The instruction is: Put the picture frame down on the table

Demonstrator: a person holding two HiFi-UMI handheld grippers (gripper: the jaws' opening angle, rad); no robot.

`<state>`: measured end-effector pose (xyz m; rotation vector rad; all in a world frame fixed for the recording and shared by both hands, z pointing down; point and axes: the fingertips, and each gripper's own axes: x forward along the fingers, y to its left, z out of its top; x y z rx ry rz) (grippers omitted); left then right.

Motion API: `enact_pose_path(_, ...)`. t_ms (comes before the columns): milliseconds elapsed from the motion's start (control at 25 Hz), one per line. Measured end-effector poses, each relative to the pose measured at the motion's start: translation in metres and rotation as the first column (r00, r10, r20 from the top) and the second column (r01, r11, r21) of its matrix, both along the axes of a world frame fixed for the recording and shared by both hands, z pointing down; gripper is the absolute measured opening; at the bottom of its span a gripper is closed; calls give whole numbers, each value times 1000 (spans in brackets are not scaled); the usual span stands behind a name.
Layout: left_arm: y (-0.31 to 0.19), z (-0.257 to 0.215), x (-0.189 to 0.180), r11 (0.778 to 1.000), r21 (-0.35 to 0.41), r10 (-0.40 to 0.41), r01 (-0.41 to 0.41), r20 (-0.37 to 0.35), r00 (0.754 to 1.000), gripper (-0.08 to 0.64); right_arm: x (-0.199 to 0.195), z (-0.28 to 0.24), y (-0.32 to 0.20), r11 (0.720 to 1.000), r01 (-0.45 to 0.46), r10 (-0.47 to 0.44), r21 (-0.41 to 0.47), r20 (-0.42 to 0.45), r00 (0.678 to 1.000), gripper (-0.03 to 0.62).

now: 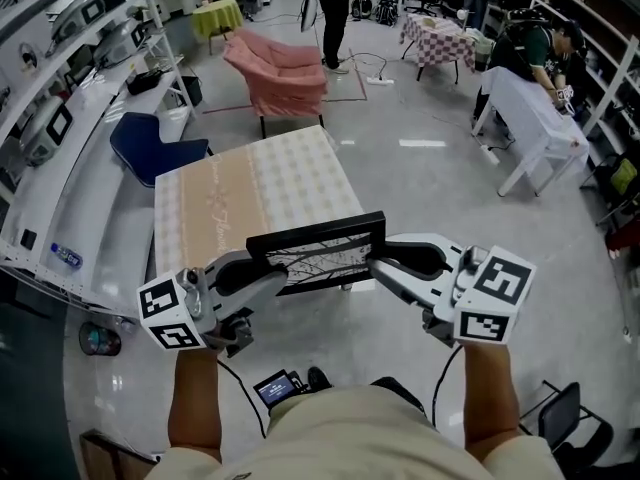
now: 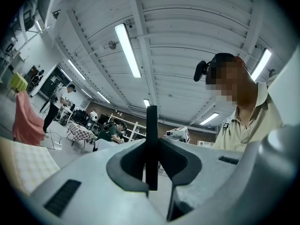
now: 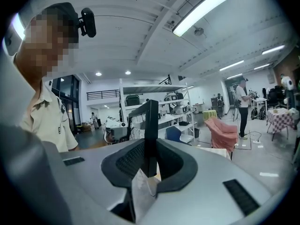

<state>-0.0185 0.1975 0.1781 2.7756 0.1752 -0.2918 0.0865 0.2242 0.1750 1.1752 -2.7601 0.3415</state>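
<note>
Picture frame: black border, and inside it a pale picture with dark bare branches.
Left gripper: light grey shell, black pads, cube in black-and-white squares.
Right gripper: same light grey and black, same black-and-white marker cube.
Table: cream cloth with a faint check, and a tan band down its left side.
Armchair, far: plain salmon pink.
Chair, left: dark blue.
Small table, far left: yellow-green cloth.
Checked table, far right: red and white.
Long table, right: white.
Floor: glossy pale grey.
Shirt, near: khaki.
</note>
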Motion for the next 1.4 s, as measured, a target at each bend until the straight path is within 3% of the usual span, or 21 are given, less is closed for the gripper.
enact_pose_path(320, -38, 5, -24, 1000, 2, -13, 13, -11, 1000, 74, -25, 3, -38, 1000, 6, -6, -12, -26, 1000, 71)
enact_pose_path(680, -86, 14, -33, 996, -33, -81, 80, -8, 997, 74, -33, 12, -92, 997, 63, -63, -40, -18, 998, 71)
enact_pose_path(1400, -177, 18, 18, 971, -53, -230, 234, 61, 971, 74, 21, 22, -200, 975, 216, -213, -47, 61, 975, 71)
